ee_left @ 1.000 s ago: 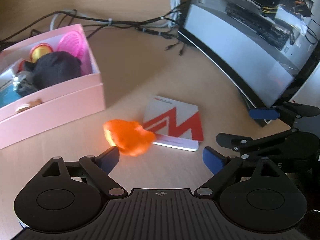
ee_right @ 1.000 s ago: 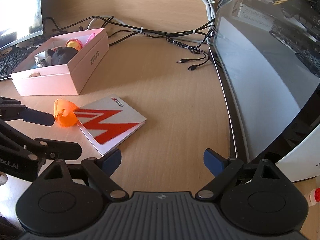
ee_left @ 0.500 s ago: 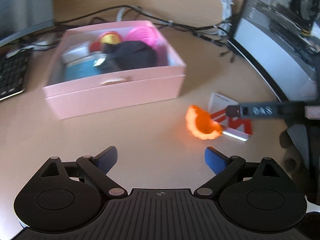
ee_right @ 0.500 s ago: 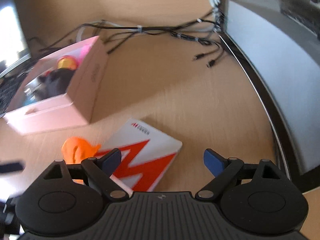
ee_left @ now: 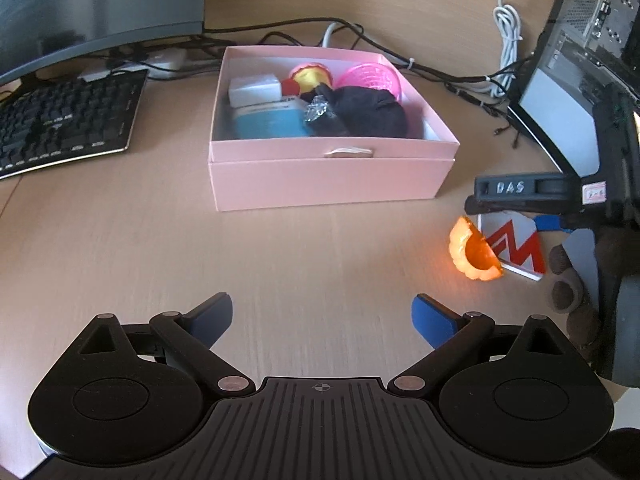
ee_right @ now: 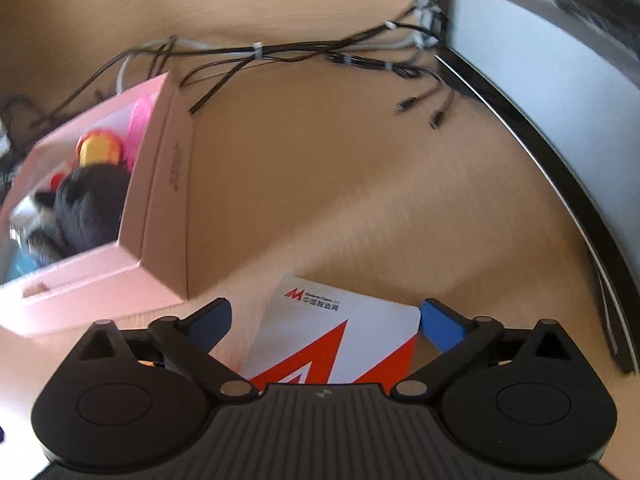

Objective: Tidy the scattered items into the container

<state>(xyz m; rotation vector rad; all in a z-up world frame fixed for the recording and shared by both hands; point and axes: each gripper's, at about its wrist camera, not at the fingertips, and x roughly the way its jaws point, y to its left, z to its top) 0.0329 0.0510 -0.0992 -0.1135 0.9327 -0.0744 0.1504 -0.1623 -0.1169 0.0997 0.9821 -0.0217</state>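
The pink box (ee_left: 332, 178) stands in the middle of the left wrist view, holding a black plush (ee_left: 372, 114), a pink ball, a yellow-red toy and small cartons. An orange shell-shaped toy (ee_left: 474, 256) lies on the desk to its right, against a white booklet with a red M (ee_left: 516, 248). My left gripper (ee_left: 322, 314) hovers over bare desk in front of the box, its jaws opening with nothing between them. My right gripper (ee_right: 326, 318) is low over the booklet (ee_right: 332, 340), jaws opening, pads clear of its edges. The box (ee_right: 164, 208) is on its left.
A black keyboard (ee_left: 64, 120) and a monitor (ee_left: 92, 12) sit at the left. Cables (ee_left: 400, 56) run behind the box. A glass-sided computer case (ee_right: 540, 100) bounds the right side. A person's hand (ee_left: 568, 296) holds the right gripper.
The left gripper has swung left, away from the orange toy, and now faces the box. The right gripper has moved left and down over the booklet. Both jaws stand slightly wider.
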